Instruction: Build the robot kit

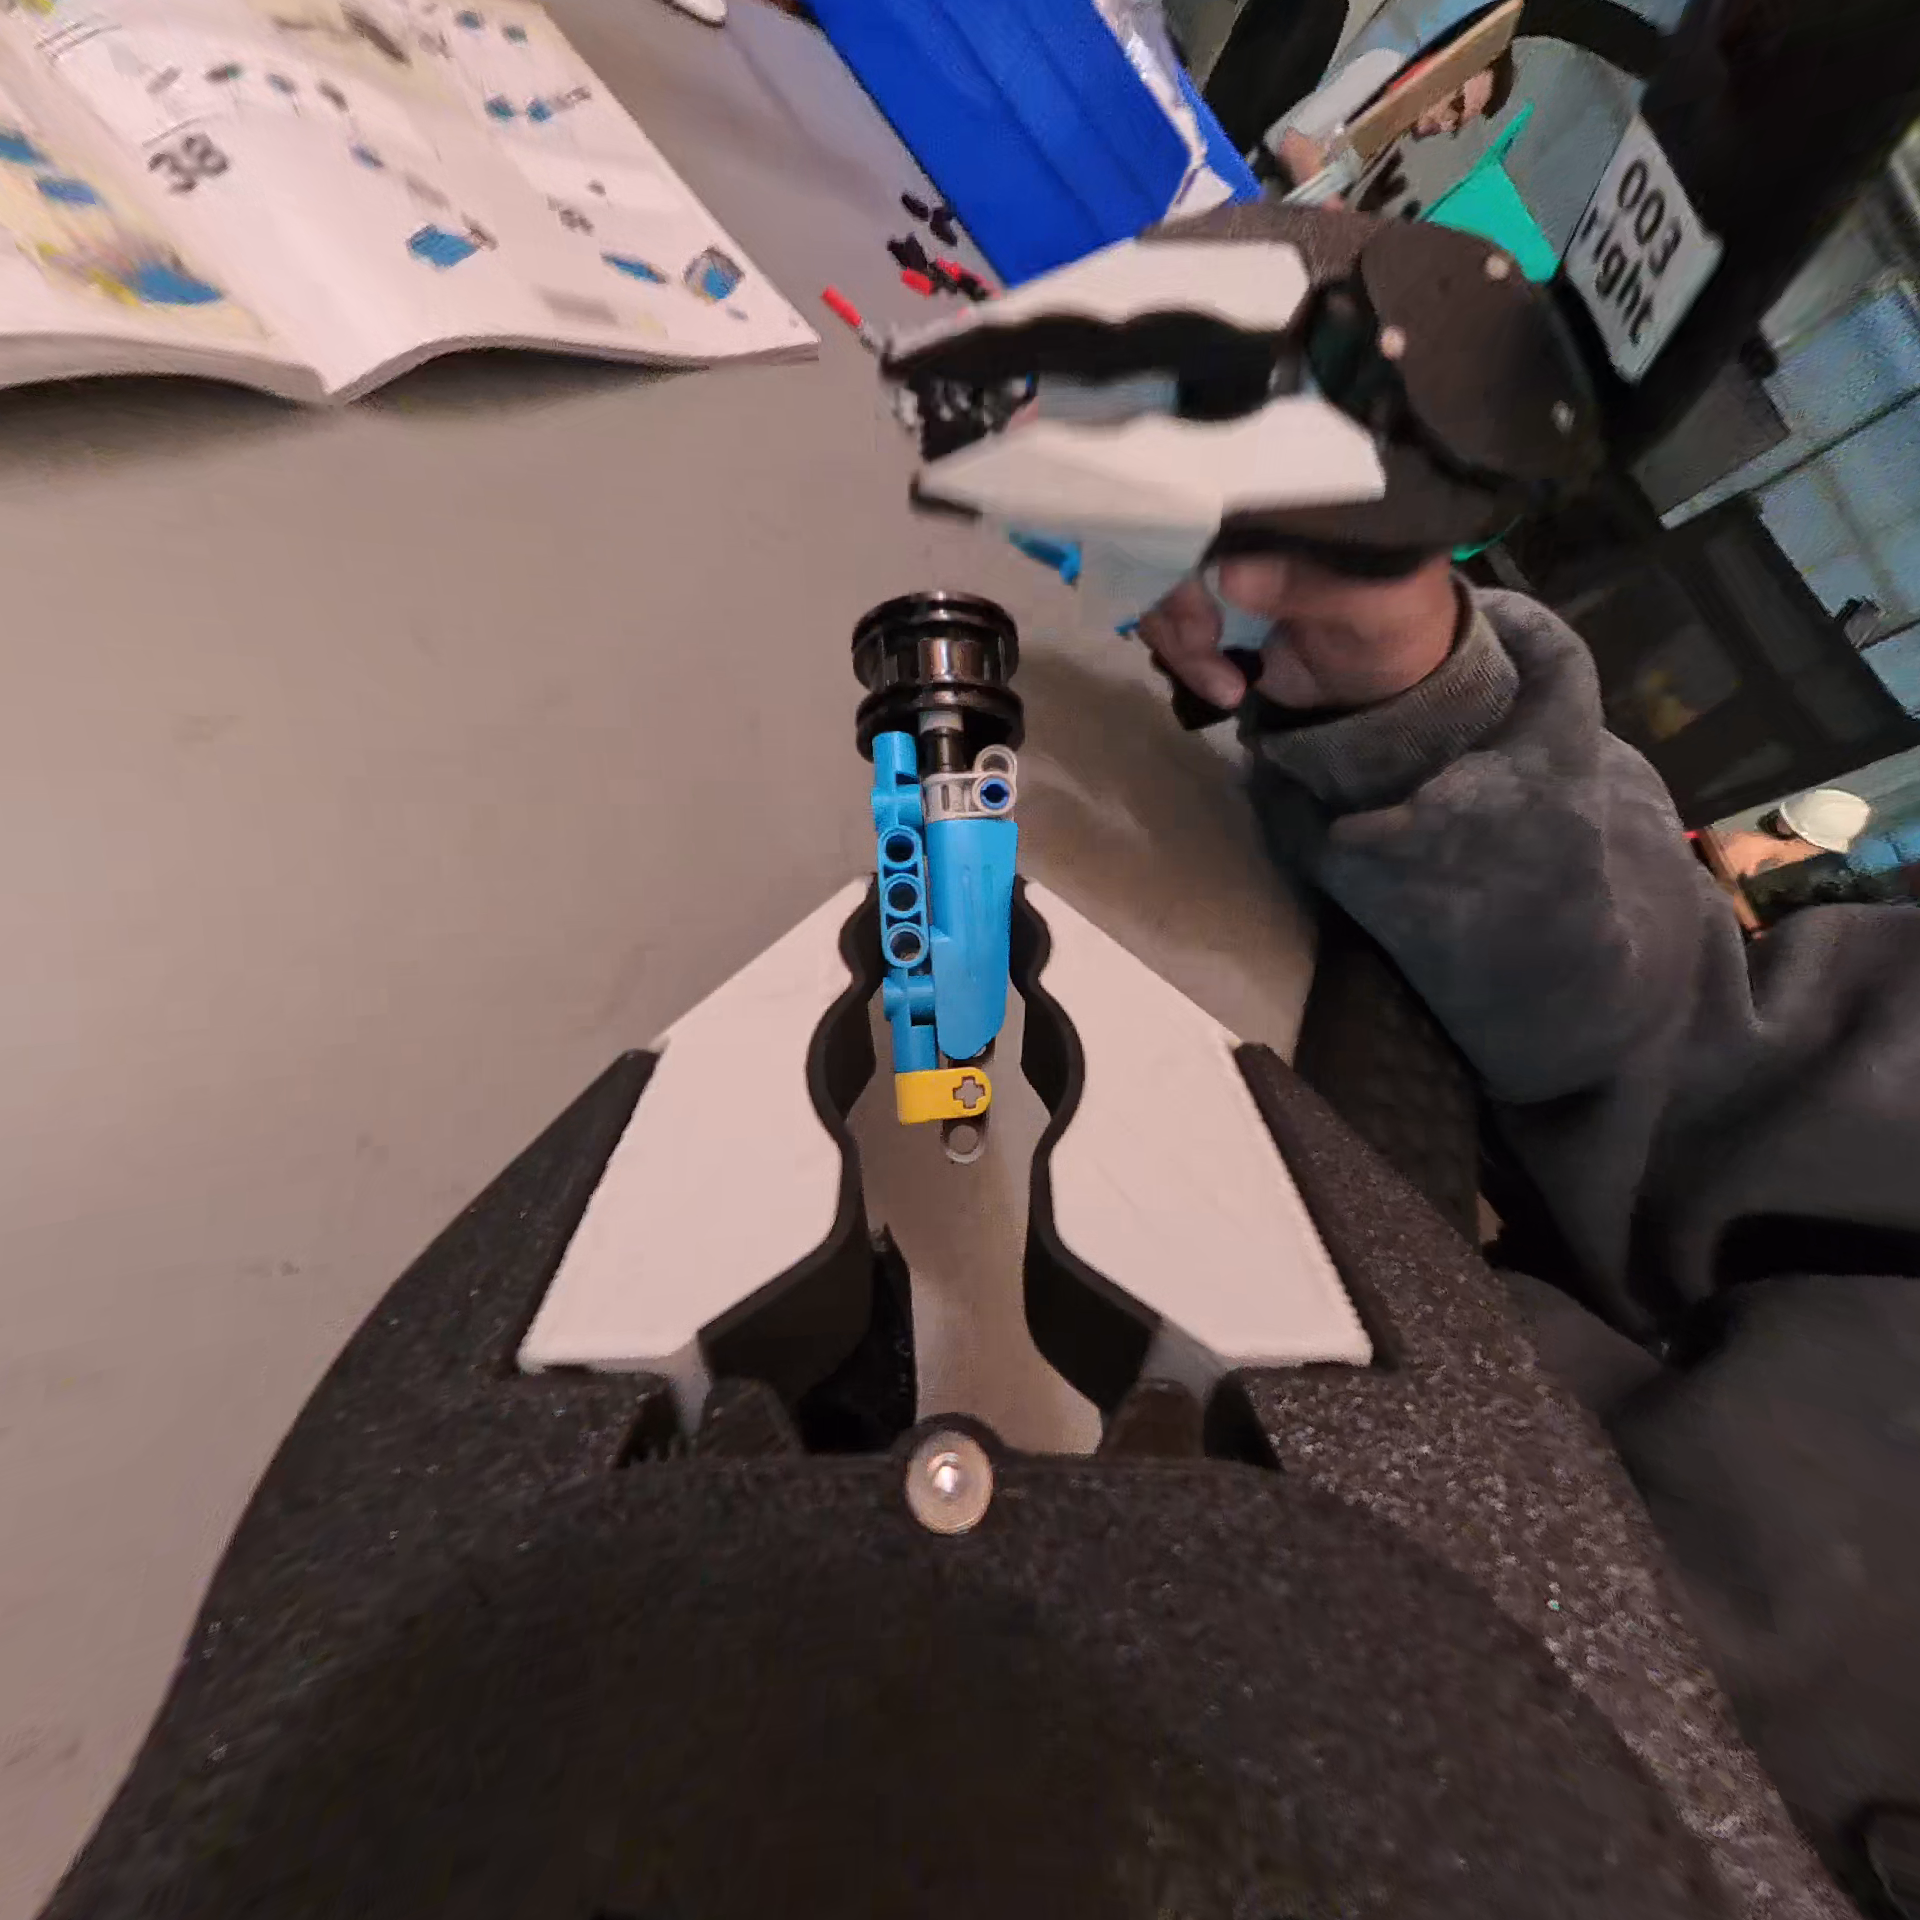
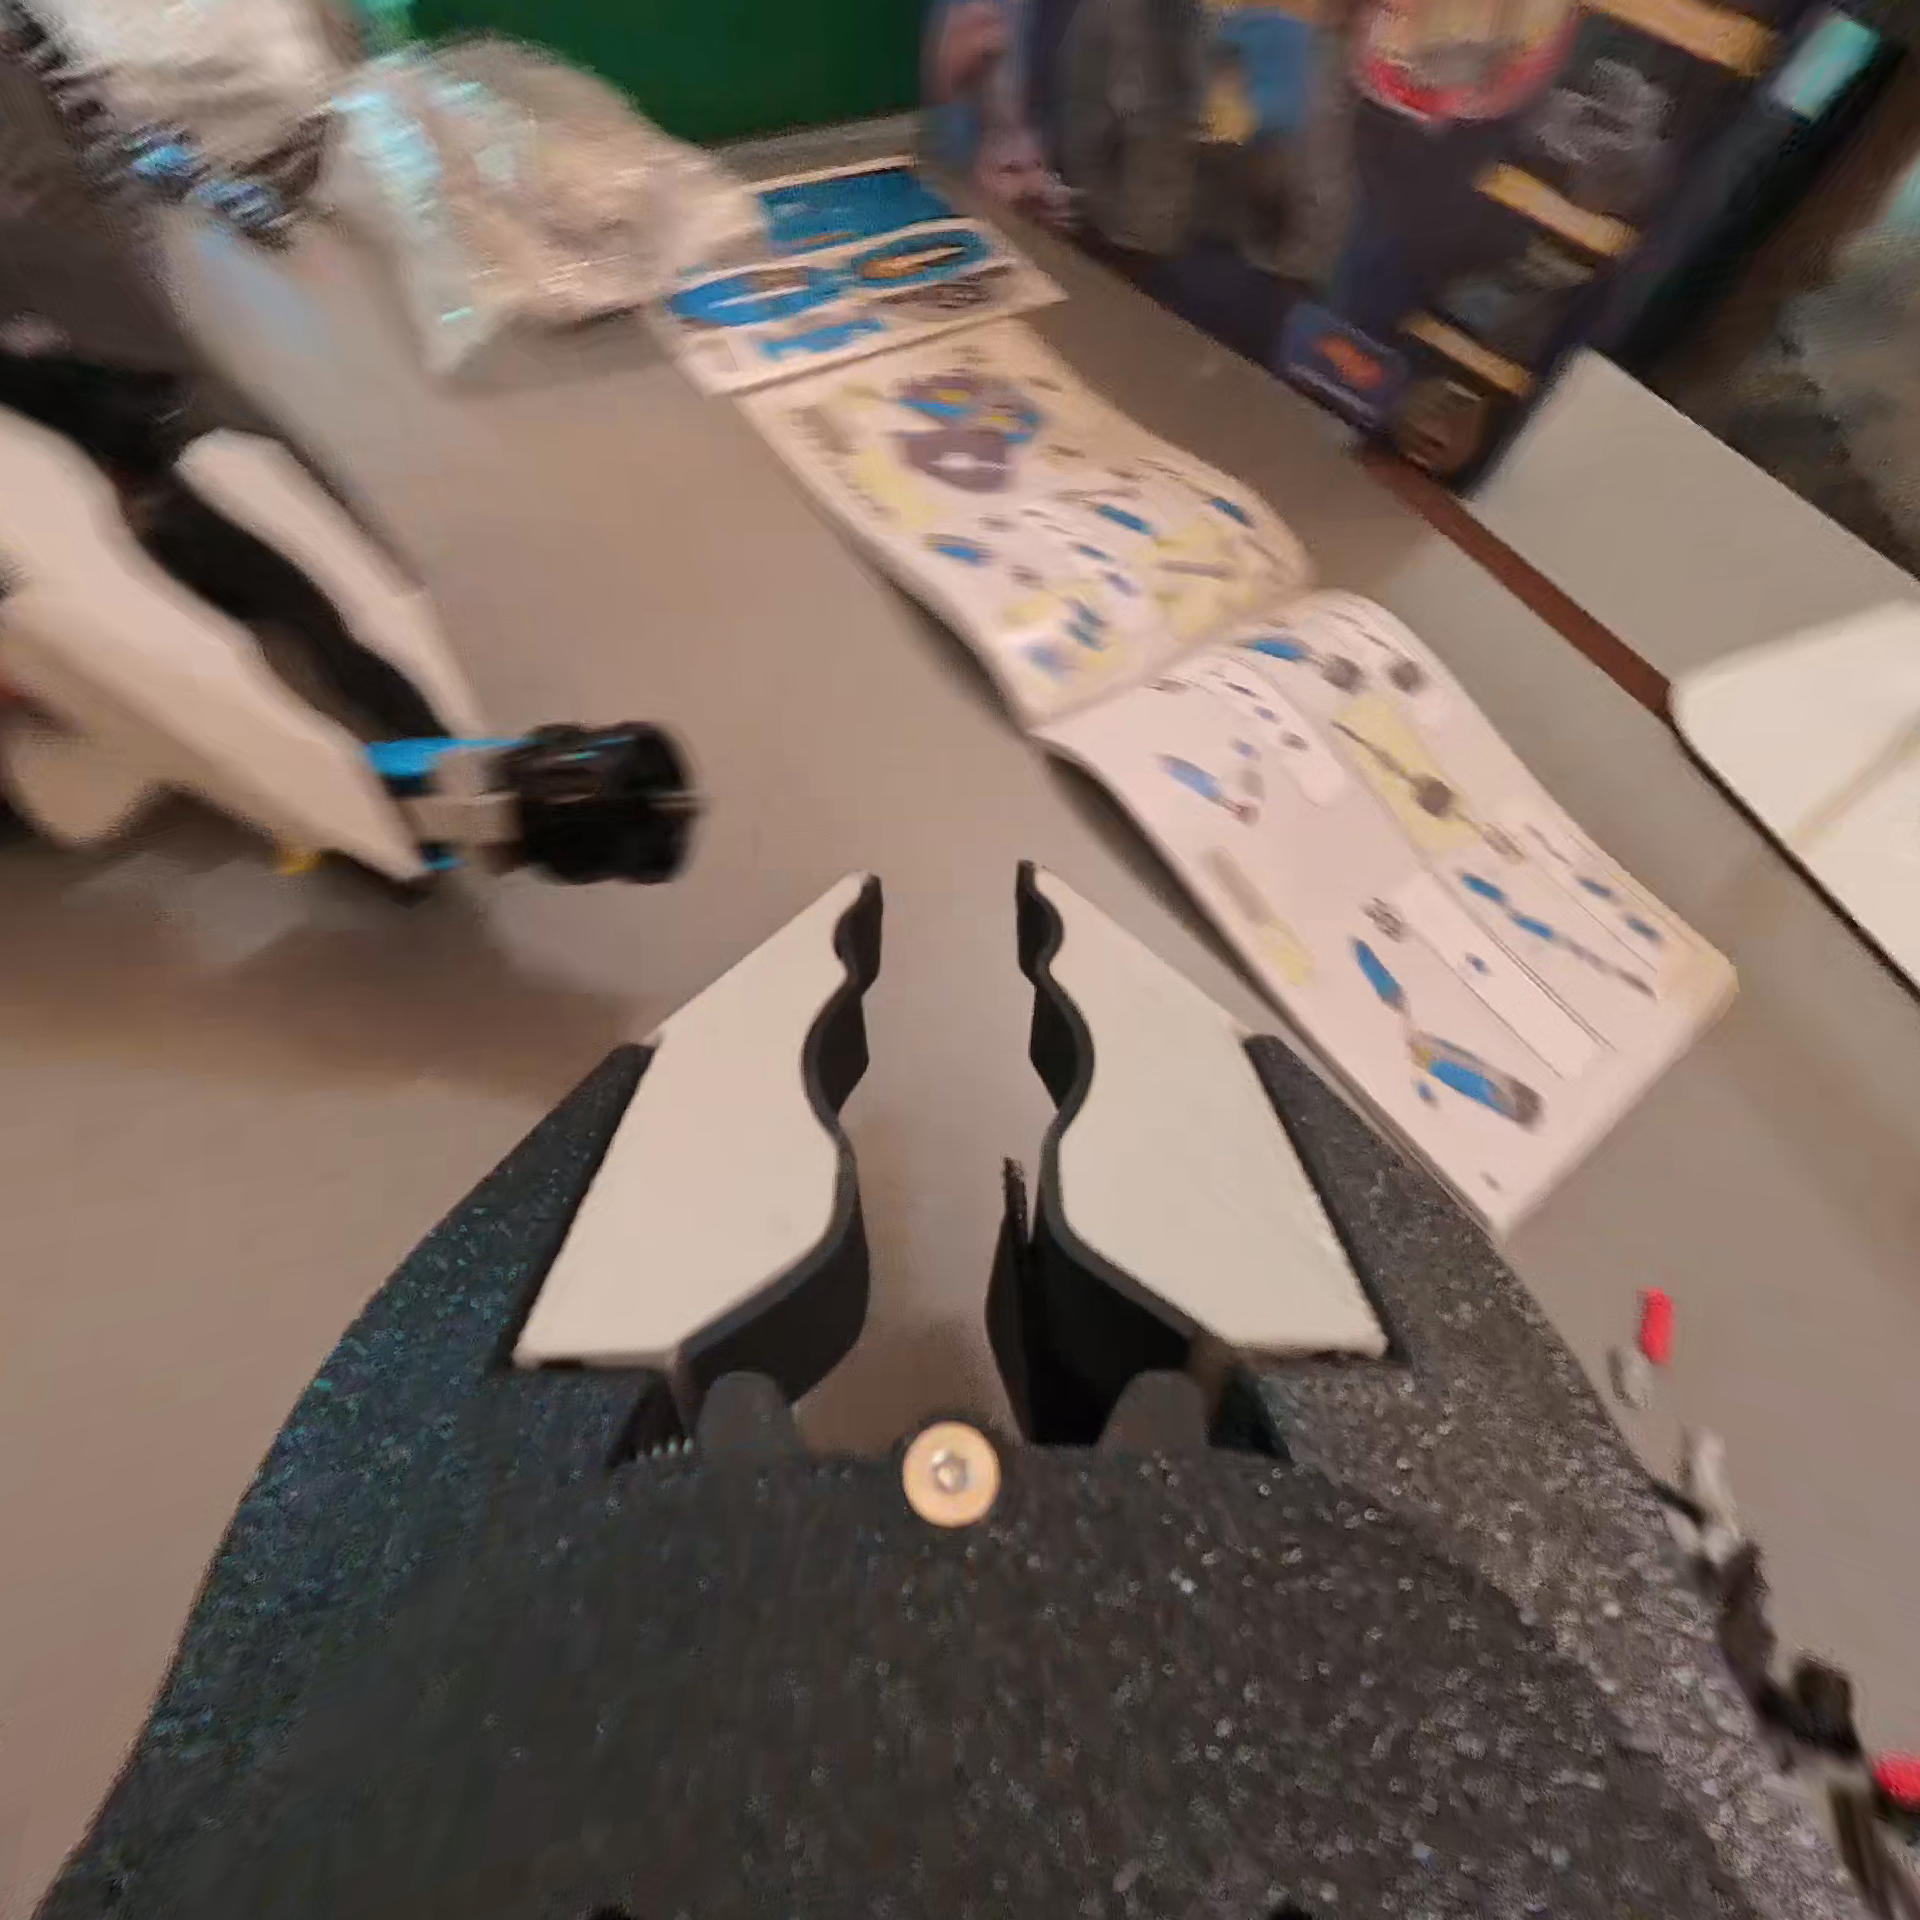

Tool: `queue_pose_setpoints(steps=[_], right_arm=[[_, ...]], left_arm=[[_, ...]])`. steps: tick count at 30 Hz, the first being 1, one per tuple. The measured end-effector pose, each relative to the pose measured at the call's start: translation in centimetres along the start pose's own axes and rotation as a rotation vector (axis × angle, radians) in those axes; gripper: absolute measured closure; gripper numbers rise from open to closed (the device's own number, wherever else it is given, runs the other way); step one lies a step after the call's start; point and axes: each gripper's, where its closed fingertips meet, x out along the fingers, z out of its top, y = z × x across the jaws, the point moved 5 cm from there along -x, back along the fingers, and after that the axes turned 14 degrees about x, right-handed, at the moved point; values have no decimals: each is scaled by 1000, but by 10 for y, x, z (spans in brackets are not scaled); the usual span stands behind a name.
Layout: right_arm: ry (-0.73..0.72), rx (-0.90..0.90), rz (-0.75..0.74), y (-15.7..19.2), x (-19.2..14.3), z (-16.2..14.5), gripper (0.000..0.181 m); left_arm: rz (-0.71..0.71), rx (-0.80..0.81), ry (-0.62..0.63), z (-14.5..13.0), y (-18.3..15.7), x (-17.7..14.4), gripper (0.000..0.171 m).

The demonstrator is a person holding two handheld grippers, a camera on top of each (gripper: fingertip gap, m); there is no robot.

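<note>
Brick assembly (image 1: 940, 883) in left gripper (image 1: 945, 904), booklet (image 2: 1247, 727) nearby

soft indoor light, motion blur, fisheye edges.

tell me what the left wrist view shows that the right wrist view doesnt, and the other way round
Only the left wrist view shows the yellow piece at the near end of the blue brick assembly, a blue box and the person's grey sleeve.

Only the right wrist view shows a sticker sheet, a dark printed box and the right gripper open with nothing between its fingers.

Both show the left gripper shut on the assembly with its black wheel, the open instruction booklet and the grey table.
</note>
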Motion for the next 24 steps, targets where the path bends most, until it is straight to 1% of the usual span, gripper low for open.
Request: queue_pose_setpoints(steps=[2,3,5,6,7,8,10,11,12,13,15,20,22,24], right_arm=[[-8,116,-128,-31,-2,2,155],[-13,148,-172,-42,-5,2,155],[-12,202,-243,-58,-11,1,155],[6,248,-243,-61,-14,-1,161],[25,314,-186,-59,-15,-2,171],[26,400,-108,-55,-15,-2,171],[13,535,18,-51,-17,1,164],[18,559,41,-52,-17,1,157],[31,565,27,-55,-17,0,150],[41,563,-3,-60,-17,-2,147],[32,545,-47,-66,-20,-4,149],[1,508,-58,-65,-24,0,153],[-17,497,-49,-61,-25,4,153],[-26,481,-45,-59,-26,5,155]], left_arm=[[16,-52,14,-3,11,-6,149],[-3,-84,15,-4,13,-9,149],[-58,-137,33,-7,15,-12,149],[-77,-159,49,-9,16,-12,149],[-94,-177,69,-11,16,-11,149],[-105,-189,95,-13,16,-9,149],[-96,-178,159,-19,15,-4,149],[-89,-158,190,-22,13,-1,150],[-87,-131,205,-23,11,1,149],[-82,-113,208,-24,9,1,149],[-77,-104,207,-24,9,2,149],[-74,-75,207,-23,8,3,149],[-45,-16,203,-21,8,4,149],[1,85,209,-20,8,4,146]])
